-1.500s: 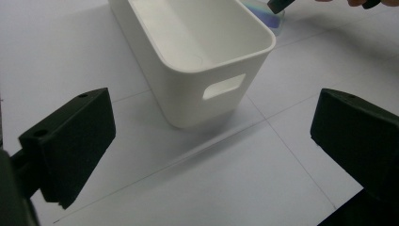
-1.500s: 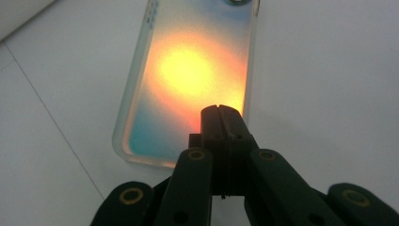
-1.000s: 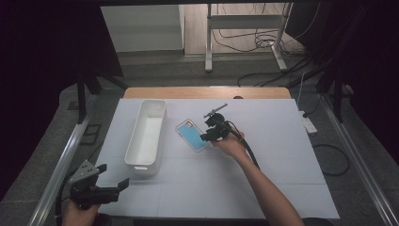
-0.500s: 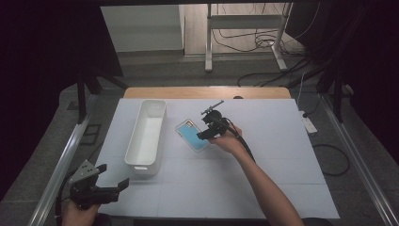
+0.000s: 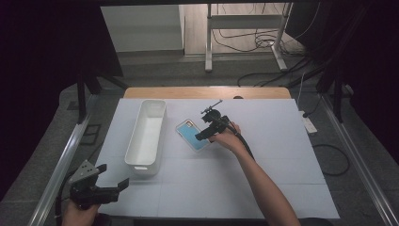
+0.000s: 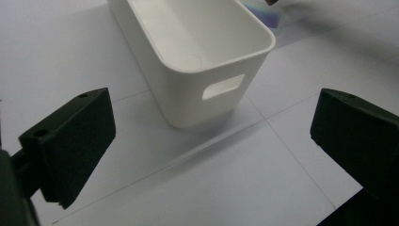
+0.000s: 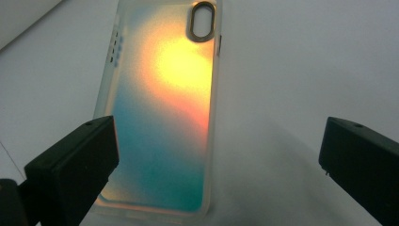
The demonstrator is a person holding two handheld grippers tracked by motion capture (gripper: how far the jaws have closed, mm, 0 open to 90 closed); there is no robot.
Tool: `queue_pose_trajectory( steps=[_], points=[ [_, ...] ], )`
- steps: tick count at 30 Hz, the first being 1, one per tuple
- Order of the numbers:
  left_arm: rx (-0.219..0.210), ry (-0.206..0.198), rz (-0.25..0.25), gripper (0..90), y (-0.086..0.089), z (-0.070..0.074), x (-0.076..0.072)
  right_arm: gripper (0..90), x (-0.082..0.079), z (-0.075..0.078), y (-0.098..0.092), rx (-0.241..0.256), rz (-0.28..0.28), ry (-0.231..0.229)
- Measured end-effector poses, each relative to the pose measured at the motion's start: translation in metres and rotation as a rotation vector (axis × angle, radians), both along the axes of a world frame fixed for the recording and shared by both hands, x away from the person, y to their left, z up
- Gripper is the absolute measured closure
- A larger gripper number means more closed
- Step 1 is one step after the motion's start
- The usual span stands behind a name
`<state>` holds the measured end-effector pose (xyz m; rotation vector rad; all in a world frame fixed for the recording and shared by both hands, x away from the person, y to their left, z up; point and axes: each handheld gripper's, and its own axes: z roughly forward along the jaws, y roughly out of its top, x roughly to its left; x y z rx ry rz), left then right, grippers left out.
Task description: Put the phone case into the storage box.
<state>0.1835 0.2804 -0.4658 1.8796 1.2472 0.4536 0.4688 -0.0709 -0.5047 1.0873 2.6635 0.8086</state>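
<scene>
Right gripper (image 5: 203,135): hovering right over the phone case (image 5: 193,135), jaws wide apart and nothing between them, tips pointing at the case's near end.
Phone case (image 7: 162,106): lying flat on the white table (image 5: 282,155), just right of the bin. Shimmery back faces up, orange fading to teal, with the camera cutout at the far end in the right gripper view.
Left gripper (image 5: 112,186): down at the near-left corner of the table, jaws spread open and empty, aimed at the bin's short end.
White bin (image 6: 226,56): long tub with a handle slot, looks empty inside.
</scene>
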Motion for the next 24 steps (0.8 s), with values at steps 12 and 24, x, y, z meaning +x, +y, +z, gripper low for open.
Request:
queue_pose_trajectory(
  steps=[12, 24],
  points=[
    [0.0, -0.001, -0.001, 1.4, 0.0, 0.0, 0.0, 0.0, 0.003, -0.015, 0.003, -0.047, -0.001, 0.028],
    [0.002, 0.0, -0.002, 1.4, 0.0, 0.0, 0.0, 0.0, -0.001, -0.019, 0.008, -0.098, -0.018, -0.004]
  ],
)
